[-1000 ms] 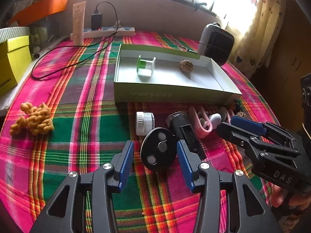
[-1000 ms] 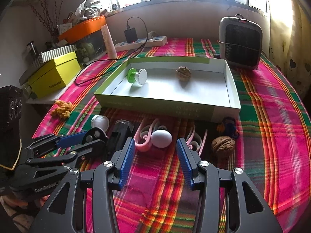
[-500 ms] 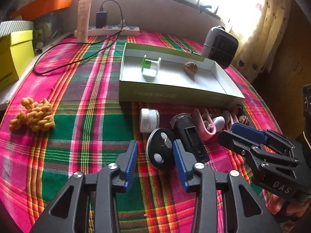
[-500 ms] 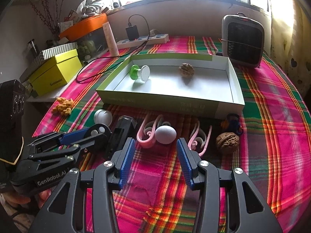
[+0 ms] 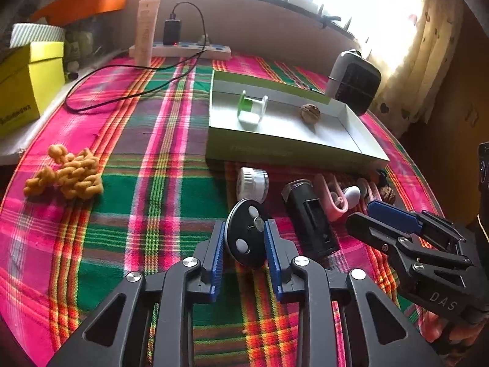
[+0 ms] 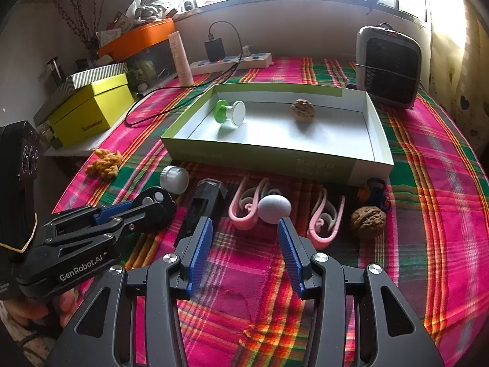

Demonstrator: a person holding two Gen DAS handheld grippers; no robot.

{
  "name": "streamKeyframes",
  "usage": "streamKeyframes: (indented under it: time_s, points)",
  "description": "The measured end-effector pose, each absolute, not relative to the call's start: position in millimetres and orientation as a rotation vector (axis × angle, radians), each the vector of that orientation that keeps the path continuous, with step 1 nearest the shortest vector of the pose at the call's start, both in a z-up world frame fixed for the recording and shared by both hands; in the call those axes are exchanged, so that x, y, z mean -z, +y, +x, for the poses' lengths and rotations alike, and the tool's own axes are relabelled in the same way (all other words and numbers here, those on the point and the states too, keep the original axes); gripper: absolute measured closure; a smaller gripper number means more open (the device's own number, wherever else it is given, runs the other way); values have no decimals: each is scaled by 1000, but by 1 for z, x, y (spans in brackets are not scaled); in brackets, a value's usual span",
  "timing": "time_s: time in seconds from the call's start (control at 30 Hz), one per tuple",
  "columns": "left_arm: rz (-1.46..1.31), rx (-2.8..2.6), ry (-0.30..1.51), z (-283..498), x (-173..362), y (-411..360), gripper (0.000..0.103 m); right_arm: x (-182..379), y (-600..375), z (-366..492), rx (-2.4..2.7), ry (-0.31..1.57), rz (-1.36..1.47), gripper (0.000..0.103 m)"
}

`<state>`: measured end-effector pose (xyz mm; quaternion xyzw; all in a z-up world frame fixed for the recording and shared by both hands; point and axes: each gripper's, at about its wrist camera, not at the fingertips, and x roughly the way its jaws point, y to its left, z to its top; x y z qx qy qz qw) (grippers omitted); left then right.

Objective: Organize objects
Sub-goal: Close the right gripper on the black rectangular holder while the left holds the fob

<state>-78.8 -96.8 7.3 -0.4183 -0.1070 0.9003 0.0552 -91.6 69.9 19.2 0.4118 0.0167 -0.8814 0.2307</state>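
Left tool (image 5: 244, 238) is closing on the black disc (image 5: 246, 238), standing on edge, long axis running away; right tool (image 6: 244, 232) is sitting spread, empty.

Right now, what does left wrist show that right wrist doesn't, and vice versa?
Left wrist only: the left gripper's own blue pads, jaws closing on the black disc tilted up between them, with its three pale buttons facing the camera.

Right wrist only: the right gripper open over bare cloth with the white egg just beyond its tips, the whole heater, and the small blue-orange toy.

Both: the tray holding a green spool and a walnut, the pink clips, the black case, and the yellow box.
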Motion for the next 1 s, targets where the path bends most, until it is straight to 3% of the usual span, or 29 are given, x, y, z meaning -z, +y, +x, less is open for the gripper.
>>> streamKeyframes:
  time_s: [1.0]
  points:
    - [-1245, -2739, -409, -64, -3, -124, 79, -2, 20, -98, 2379, 168, 1164, 57]
